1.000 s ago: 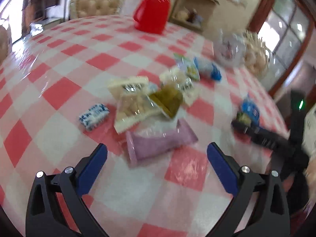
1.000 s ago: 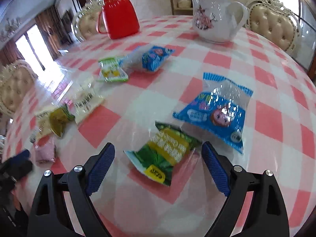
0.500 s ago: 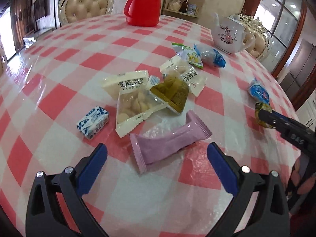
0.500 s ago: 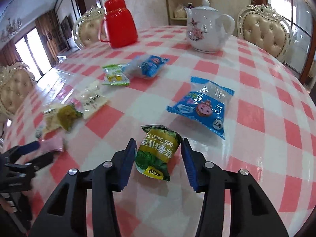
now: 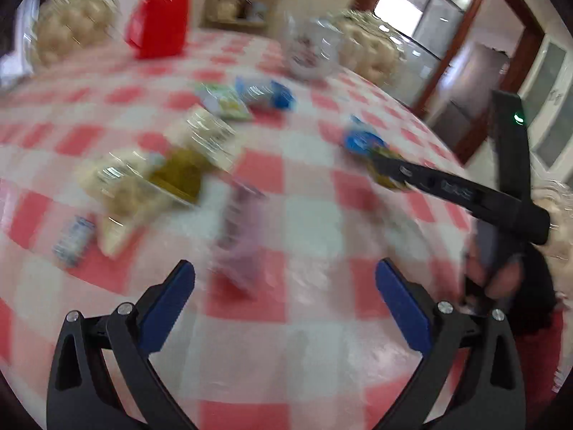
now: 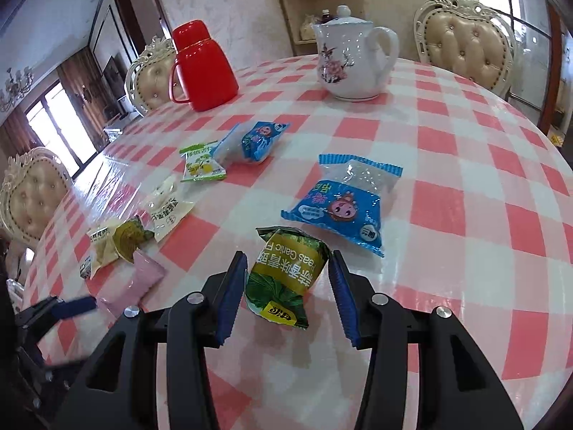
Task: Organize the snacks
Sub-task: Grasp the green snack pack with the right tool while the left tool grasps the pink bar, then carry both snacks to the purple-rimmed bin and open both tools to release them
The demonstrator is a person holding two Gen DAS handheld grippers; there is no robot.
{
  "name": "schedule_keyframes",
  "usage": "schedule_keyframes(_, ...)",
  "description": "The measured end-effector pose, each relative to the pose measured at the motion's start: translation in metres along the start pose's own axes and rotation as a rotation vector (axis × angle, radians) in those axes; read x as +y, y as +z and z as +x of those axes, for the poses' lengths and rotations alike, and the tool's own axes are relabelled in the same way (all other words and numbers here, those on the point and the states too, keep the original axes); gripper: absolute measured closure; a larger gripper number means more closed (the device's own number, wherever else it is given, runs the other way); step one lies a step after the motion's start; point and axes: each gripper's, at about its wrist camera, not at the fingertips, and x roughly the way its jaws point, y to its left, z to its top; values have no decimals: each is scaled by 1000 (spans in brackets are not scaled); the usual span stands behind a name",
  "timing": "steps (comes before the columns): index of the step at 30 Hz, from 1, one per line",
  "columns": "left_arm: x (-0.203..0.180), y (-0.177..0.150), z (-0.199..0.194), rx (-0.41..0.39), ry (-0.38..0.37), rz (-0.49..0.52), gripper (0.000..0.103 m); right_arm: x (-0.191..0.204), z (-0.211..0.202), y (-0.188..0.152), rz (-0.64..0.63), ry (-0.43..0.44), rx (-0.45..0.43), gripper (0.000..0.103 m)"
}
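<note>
My right gripper (image 6: 287, 256) is shut on a green pea packet (image 6: 286, 276), pads pressing its sides, and holds it a little above the checked tablecloth (image 6: 447, 165). Just beyond lies a blue cartoon packet (image 6: 343, 208). In the blurred left wrist view my left gripper (image 5: 284, 265) is open and holds nothing. A pink packet (image 5: 240, 233) lies just ahead of its fingers. The right gripper (image 5: 390, 172) reaches in from the right with the green packet (image 5: 379, 154). Near the pink packet lie cream and olive packets (image 5: 143, 182).
A red flask (image 6: 202, 64) and a white flowered teapot (image 6: 352, 57) stand at the far side. More packets lie mid-table: a green-white one (image 6: 200, 165), a blue one (image 6: 254, 139), a white one (image 6: 166, 208). Tufted chairs (image 6: 465, 46) ring the round table.
The right gripper has shut on the green pea packet and lifted it slightly. The left gripper has swung and rolled; its view is now blurred, with the pink packet more end-on.
</note>
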Motion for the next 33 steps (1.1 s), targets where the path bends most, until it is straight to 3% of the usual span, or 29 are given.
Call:
schedule_keyframes(1, 1, 1, 3, -22, 83, 4, 2, 0, 0, 0, 2, 3, 1, 56)
schedule_keyframes(2, 2, 2, 7, -23, 117, 4, 2, 0, 0, 0, 3, 4, 1, 56)
schedule_keyframes(5, -9, 7, 19, -17, 122, 31, 4, 3, 0, -1, -7, 2, 2, 56)
schedule_keyframes(7, -26, 9, 31, 4, 155, 113, 16, 5, 0, -1, -10, 3, 0, 56)
schedule_keyframes(9, -32, 10, 52, 71, 180, 152, 42, 7, -1, -1, -17, 2, -2, 56)
schedule_keyframes(12, -20, 14, 52, 49, 129, 103, 59, 8, -2, 0, -26, -1, -8, 56)
schedule_keyframes(13, -17, 14, 52, 46, 132, 95, 65, 9, -3, 0, -31, -6, -11, 56)
schedule_keyframes(14, -12, 14, 53, 47, 157, 100, 79, 10, -4, 0, -38, -12, -15, 56)
schedule_keyframes(15, -8, 14, 53, 46, 151, 96, 82, 10, -4, 1, -41, -13, -19, 56)
schedule_keyframes(18, 2, 14, 52, 38, 108, 53, 83, 11, -8, 2, -46, -19, -40, 56)
schedule_keyframes(22, 5, 14, 39, 5, 151, 31, 84, 7, -17, -4, 6, 17, -64, 56)
schedule_keyframes(24, 13, 13, 27, -22, 181, 8, 84, 6, -28, -18, 64, 44, -80, 56)
schedule_keyframes(27, 26, 11, 6, -57, 141, -89, 84, 19, -46, -49, 90, 64, -96, 56)
schedule_keyframes(33, 16, -25, -46, -143, 134, -151, 84, 66, -74, -97, 38, 83, -119, 56)
